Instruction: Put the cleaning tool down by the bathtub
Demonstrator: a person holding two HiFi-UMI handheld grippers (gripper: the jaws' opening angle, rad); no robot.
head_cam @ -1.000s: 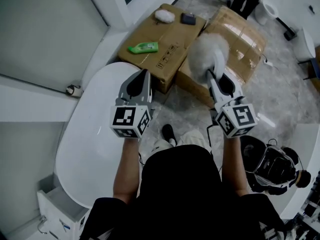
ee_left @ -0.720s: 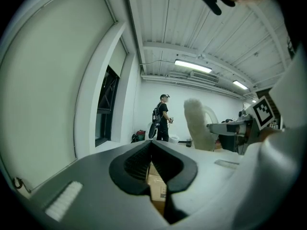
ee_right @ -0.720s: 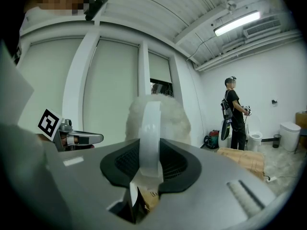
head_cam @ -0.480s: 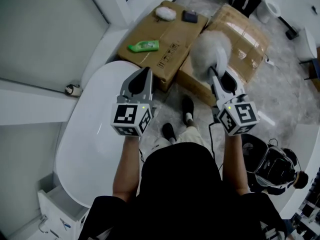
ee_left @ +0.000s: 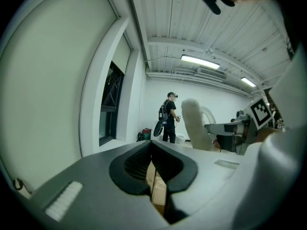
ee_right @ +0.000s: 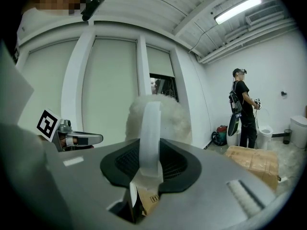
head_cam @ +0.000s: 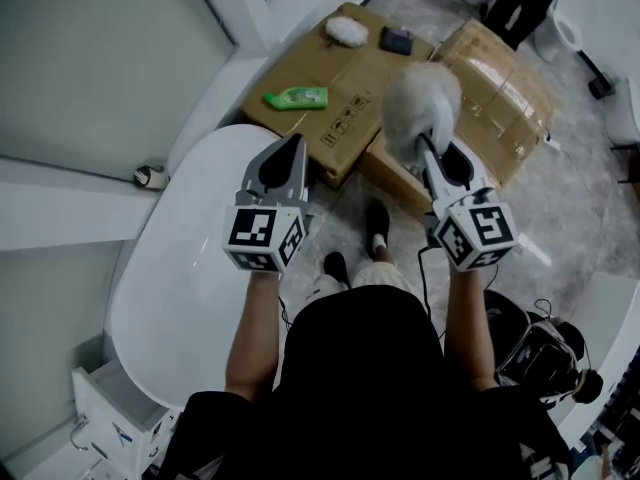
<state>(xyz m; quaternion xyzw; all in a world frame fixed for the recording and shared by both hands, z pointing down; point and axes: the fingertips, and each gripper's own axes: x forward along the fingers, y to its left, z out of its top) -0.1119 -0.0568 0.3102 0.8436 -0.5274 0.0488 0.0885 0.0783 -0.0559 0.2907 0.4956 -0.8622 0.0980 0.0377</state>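
Gripping duster handle in right gripper, long axis along jaws, fluffy head forward; holding left gripper closed, empty.

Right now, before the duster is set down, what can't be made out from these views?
- Lower end of the duster handle: buried inside the right tongs, in the head and right gripper views.
- Floor beside the bathtub near end: head view, covered by the person's torso and arms.
- Label on the green bottle: head view, too small to read.
- The dark item on the cardboard box: head view, too small to identify.
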